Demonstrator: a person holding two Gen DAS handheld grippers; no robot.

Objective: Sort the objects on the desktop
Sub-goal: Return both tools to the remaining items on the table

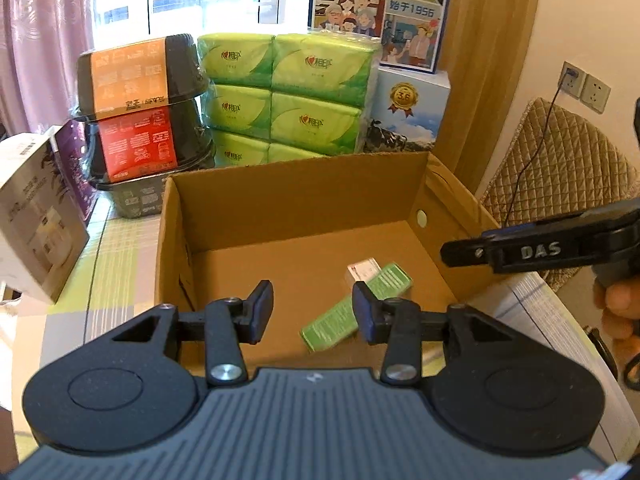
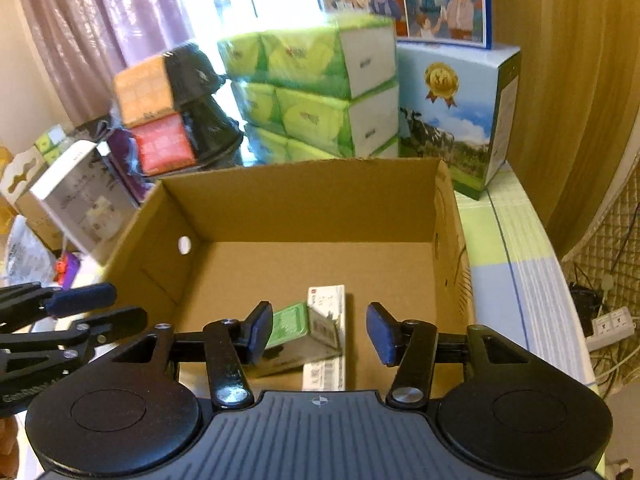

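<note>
The left gripper [image 1: 313, 312] and right gripper [image 2: 319, 333] are built alike: matte black arms, blue pads on the fingers [image 1: 262, 306], round silver pivot screws, and a ribbed grey base with a small crosshair mark. The right one carries raised letters "DAS" on its side.

Matt brown cardboard box [image 1: 296, 200], glossy plastic-wrapped tissue packs [image 1: 288, 92], quilted cloth chair cover [image 1: 560, 160]

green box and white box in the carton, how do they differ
The green box is green with small print; the white box is white with a red mark and a barcode. The green box lies on top, tilted and leaning across the white box, which lies flat on the cardboard carton floor. Both are slim, oblong packages, touching, and held by neither gripper.
</note>
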